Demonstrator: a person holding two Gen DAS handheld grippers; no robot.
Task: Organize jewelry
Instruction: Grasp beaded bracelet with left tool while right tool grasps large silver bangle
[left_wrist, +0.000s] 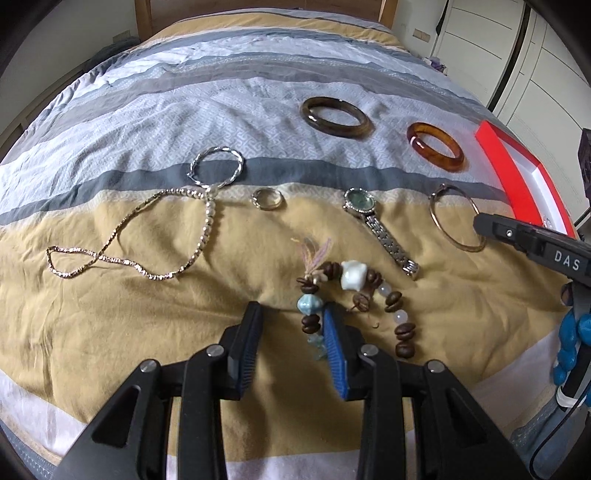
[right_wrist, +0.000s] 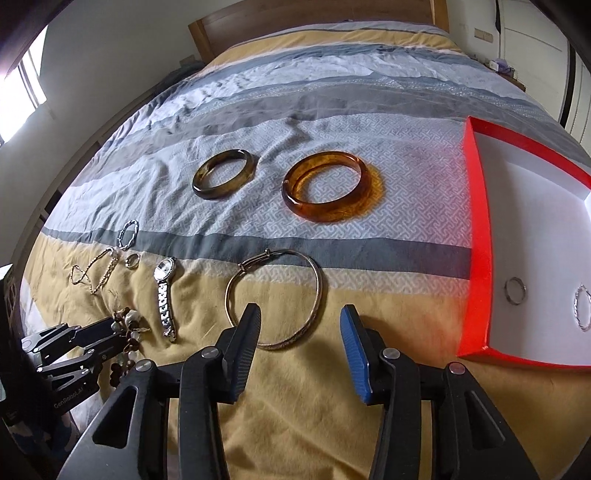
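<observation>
On the striped bed cover lies a beaded bracelet (left_wrist: 352, 275) of brown, white and blue beads. My left gripper (left_wrist: 291, 319) is open over it, and the bracelet's left strand lies between the fingers beside the right pad. My right gripper (right_wrist: 301, 314) is open low over a thin gold bangle (right_wrist: 319, 291), whose near rim passes between its fingers. A watch (left_wrist: 376, 225), a small ring (left_wrist: 266, 206), a chain necklace (left_wrist: 210, 229) and a twisted silver hoop (left_wrist: 240, 166) lie in a row. Farther back sit a dark brown bangle (right_wrist: 210, 194) and an amber bangle (right_wrist: 321, 214).
A red box (right_wrist: 476, 236) with a white inside stands open at the right and holds a ring (right_wrist: 514, 290) and a silver hoop (right_wrist: 583, 306). The wooden headboard (right_wrist: 295, 14) closes the far end of the bed. A wardrobe (left_wrist: 535, 55) stands to the right.
</observation>
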